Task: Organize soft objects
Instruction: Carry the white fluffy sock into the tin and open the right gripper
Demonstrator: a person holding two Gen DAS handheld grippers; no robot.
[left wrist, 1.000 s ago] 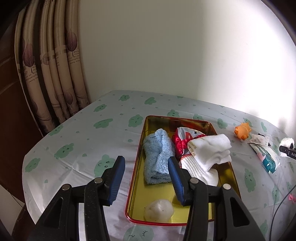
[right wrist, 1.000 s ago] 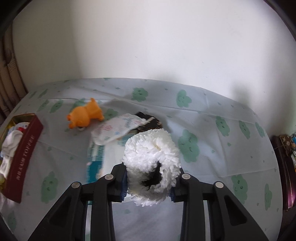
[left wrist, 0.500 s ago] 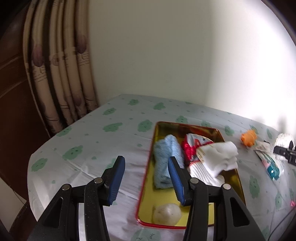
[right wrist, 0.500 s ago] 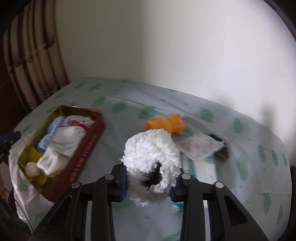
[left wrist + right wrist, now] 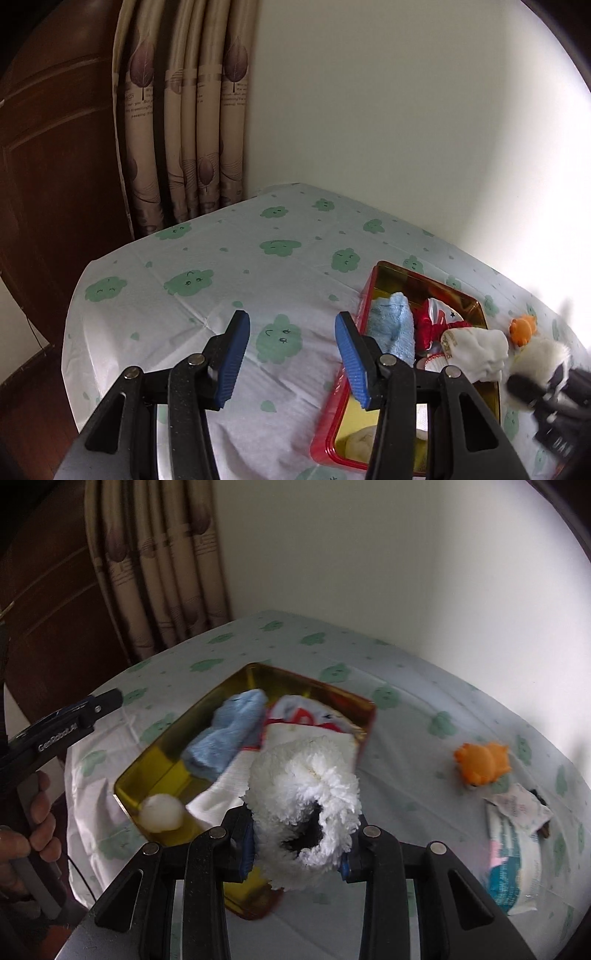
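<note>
- While the right gripper (image 5: 299, 849) is clamping a fluffy white sock (image 5: 306, 797) between its fingers, that sock is hanging above the near right part of the red tin (image 5: 129, 775), blocking part of what is lying inside.
- Inside the red tin, a light blue cloth (image 5: 229, 734) is lying along the left half, a red-and-white item (image 5: 306, 716) is sitting toward the far end, and white folded socks (image 5: 480, 350) are resting at the right side.
- A pale round ball (image 5: 160, 812) is sitting in the tin's near left corner, on the gold floor.
- Left of the red tin, the left gripper (image 5: 291, 358) is hovering over the cloud-print tablecloth (image 5: 221, 280) with its blue-padded fingers (image 5: 232, 358) spread wide and nothing between them; its right finger is overlapping the tin's left wall in the left wrist view.
- Right of the red tin, an orange plush toy (image 5: 484, 762) is lying on the tablecloth, well apart from the tin.
- Nearer the camera than the toy, and farther right of the tin, a wipes packet (image 5: 513, 856) is lying flat, with a smaller white packet (image 5: 517, 806) partly on top of it.
- Beyond the red tin's far left corner, a patterned curtain (image 5: 184, 122) is hanging beside the wall.
</note>
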